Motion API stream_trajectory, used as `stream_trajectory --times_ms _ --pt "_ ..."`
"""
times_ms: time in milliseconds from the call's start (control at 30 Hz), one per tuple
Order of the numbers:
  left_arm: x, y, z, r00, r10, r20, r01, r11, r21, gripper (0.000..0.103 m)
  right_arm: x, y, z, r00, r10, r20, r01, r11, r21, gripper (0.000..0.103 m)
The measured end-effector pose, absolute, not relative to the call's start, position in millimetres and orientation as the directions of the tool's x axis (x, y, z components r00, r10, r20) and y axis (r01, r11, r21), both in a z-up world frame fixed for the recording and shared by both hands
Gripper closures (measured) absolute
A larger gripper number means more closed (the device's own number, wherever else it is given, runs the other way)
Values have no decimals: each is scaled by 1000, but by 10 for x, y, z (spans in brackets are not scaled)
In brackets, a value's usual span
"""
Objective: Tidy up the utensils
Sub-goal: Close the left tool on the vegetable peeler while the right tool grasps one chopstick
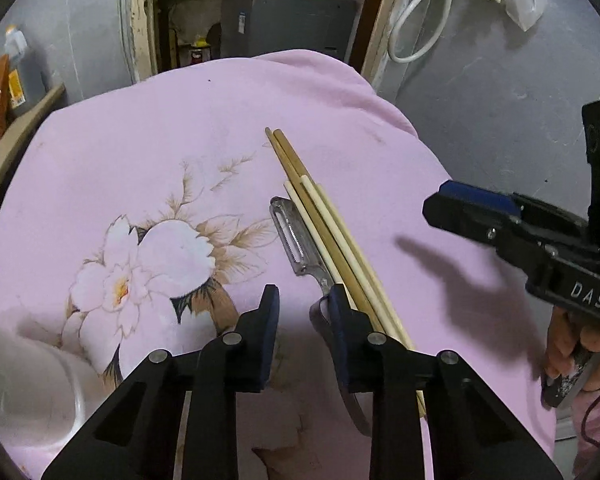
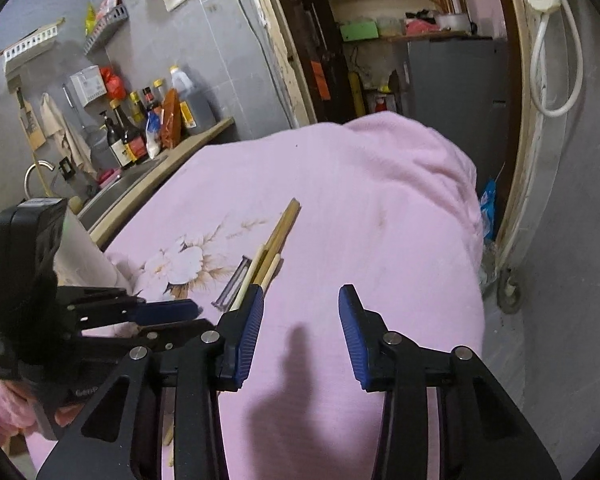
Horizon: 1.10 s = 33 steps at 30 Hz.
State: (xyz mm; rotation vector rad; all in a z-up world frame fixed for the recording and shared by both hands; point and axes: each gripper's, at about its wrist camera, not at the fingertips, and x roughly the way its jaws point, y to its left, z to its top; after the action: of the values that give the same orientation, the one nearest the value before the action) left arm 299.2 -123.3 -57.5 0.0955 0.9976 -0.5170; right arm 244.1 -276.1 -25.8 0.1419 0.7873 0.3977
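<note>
bare cloth (image 2: 380, 200) right of chopsticks (image 2: 278, 236)

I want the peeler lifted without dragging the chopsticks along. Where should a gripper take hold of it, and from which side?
Probably at the peeler head, coming from above on its flower-print side. The chopsticks lie tight against its other long edge, and its handle end is hidden behind the left gripper, so the head is the only clear part. Jaws across the narrow head might catch the nearest stick.

- The right gripper (image 2: 300, 320) hangs over the pink cloth (image 2: 380, 208); its jaws stand apart with nothing between them.
- The chopsticks (image 2: 278, 236) and a peeler (image 2: 236, 280) lie mid-cloth, touching.
- The left gripper (image 2: 168, 312) reaches in from the left edge.
</note>
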Motion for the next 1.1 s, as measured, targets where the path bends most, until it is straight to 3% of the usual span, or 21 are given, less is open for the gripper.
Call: stream_trajectory --times_ms 133,233,333,600,1100 --pt "3063 -1185 -557 412 -391 -823 446 874 -191 81 2497 -2764 -275 624 401 -670 -288 916 280 66" --pt "3121 -1168 -551 381 -431 -818 458 856 -238 96 2509 -2739 -284 616 399 -679 -293 916 273 66" --pt "3130 -1182 -541 392 -424 -817 458 860 -226 96 2524 -2688 -301 602 398 -692 -305 916 262 67" --pt "2886 -1136 -505 434 -369 -822 422 889 -177 96 2594 -2531 -372 549 414 -726 -343 904 256 82" --pt "2467 -799 -472 443 -328 -834 389 909 -151 96 2825 -2274 -459 464 441 -768 -354 887 296 89"
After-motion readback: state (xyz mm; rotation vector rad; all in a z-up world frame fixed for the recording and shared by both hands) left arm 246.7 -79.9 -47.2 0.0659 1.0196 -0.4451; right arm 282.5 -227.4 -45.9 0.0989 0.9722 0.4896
